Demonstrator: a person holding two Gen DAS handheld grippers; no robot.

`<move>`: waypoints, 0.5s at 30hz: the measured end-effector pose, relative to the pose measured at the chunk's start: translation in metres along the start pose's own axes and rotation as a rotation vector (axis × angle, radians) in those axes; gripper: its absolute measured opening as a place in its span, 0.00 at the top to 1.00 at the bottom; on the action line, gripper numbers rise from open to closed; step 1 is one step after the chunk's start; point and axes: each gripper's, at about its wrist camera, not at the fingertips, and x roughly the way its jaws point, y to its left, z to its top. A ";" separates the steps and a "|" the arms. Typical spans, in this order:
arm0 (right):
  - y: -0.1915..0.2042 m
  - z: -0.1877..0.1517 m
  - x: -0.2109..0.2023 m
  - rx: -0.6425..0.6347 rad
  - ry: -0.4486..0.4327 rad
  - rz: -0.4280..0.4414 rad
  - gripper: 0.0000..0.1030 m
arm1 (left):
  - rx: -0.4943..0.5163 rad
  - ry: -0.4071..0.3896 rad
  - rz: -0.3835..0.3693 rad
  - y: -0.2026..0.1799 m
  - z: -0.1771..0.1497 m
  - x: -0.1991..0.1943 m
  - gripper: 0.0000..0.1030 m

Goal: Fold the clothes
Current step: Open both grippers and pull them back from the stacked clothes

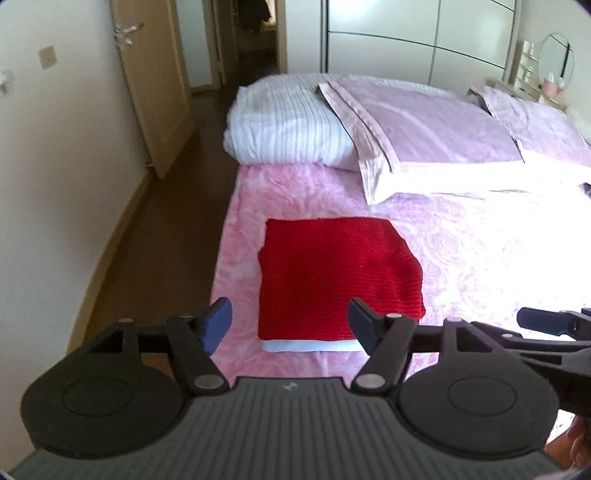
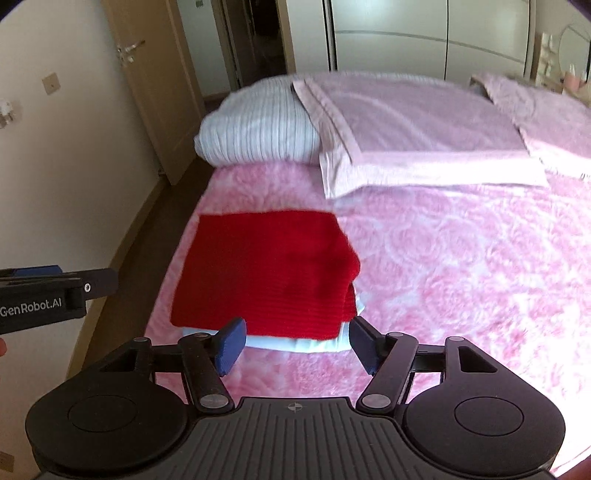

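A red knitted garment (image 1: 334,275) lies folded into a neat rectangle on the pink bedspread (image 1: 461,258), on top of a folded white garment (image 1: 310,346) whose edge peeks out at the near side. My left gripper (image 1: 290,325) hangs above the stack's near edge, open, with nothing between its blue pads. In the right wrist view the same red garment (image 2: 266,273) rests on the white one (image 2: 295,343). My right gripper (image 2: 297,343) is open and empty over the stack's near right corner. Each gripper shows at the edge of the other's view.
A folded striped white quilt (image 1: 288,122) and lilac pillows (image 1: 424,118) lie at the far end of the bed. The bed's left edge drops to a dark wood floor (image 1: 159,229) beside a wall and an open door (image 1: 155,85). A wardrobe (image 1: 406,33) stands behind.
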 end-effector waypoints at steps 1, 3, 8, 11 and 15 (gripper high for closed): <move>0.001 0.001 -0.005 -0.001 -0.010 0.002 0.36 | -0.006 -0.016 0.021 -0.002 -0.001 -0.008 0.30; 0.004 0.002 -0.017 -0.006 -0.026 -0.002 0.36 | -0.017 -0.049 0.064 -0.005 -0.004 -0.025 0.21; 0.003 -0.005 -0.049 -0.060 -0.048 0.020 0.36 | -0.071 -0.069 0.062 -0.015 -0.017 -0.060 0.18; -0.005 -0.013 -0.063 -0.090 -0.032 0.050 0.36 | -0.093 -0.053 0.048 -0.026 -0.026 -0.077 0.19; -0.018 -0.029 -0.080 -0.119 -0.008 0.060 0.36 | -0.089 -0.026 0.062 -0.047 -0.042 -0.090 0.20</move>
